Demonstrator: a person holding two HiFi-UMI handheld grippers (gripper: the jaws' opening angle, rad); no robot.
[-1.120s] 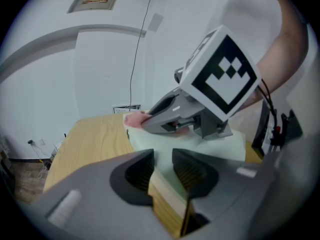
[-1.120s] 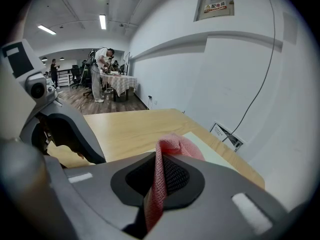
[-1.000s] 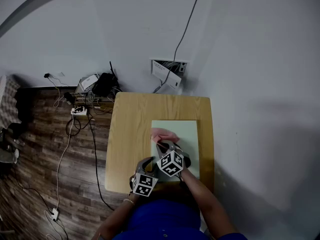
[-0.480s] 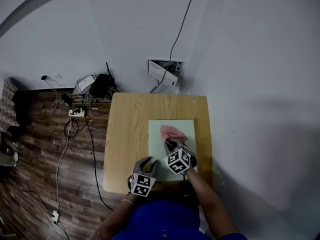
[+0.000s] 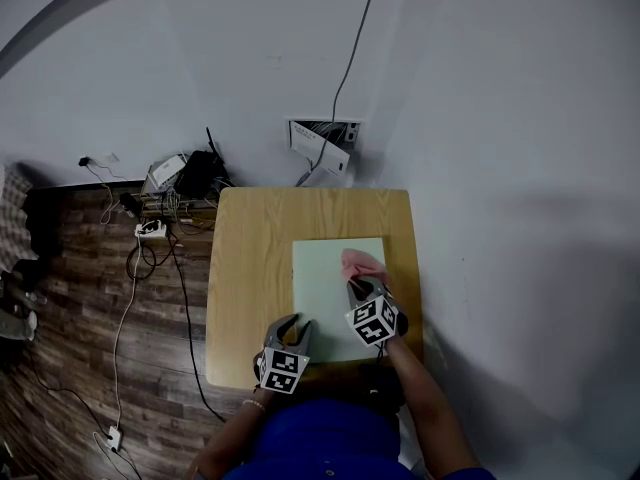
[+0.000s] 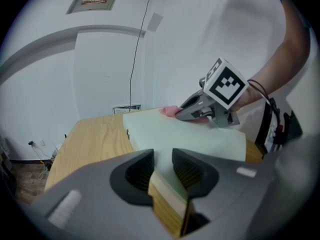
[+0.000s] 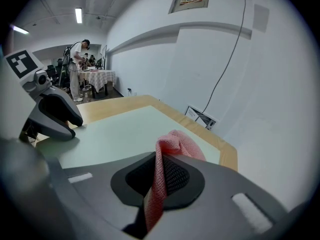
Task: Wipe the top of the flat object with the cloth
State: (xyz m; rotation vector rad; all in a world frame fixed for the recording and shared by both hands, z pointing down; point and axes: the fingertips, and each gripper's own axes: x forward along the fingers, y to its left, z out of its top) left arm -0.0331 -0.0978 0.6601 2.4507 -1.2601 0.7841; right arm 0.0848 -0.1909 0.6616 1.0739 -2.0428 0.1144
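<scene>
A pale green flat board [image 5: 335, 298] lies on the small wooden table [image 5: 250, 268]. My right gripper [image 5: 362, 288] is shut on a pink mesh cloth [image 5: 362, 265], which rests on the board near its right edge. The right gripper view shows the cloth [image 7: 175, 144] pinched between the jaws of that gripper [image 7: 159, 171], bunched over the board [image 7: 115, 134]. My left gripper [image 5: 293, 326] is shut on the board's near left edge; in the left gripper view [image 6: 162, 166] the board's wood-coloured edge [image 6: 167, 204] sits between the pads. The right gripper [image 6: 200, 109] and the cloth [image 6: 170, 111] show beyond.
White walls run behind and along the right of the table. A wall box [image 5: 322, 143] with a hanging cable sits behind it. Cables, a power strip [image 5: 152, 229] and small devices lie on the wooden floor at left. A person [image 7: 77, 69] stands far off.
My right gripper has slid the pink cloth across the board from its left part to its right edge. The left gripper has kept its hold on the board's edge.
</scene>
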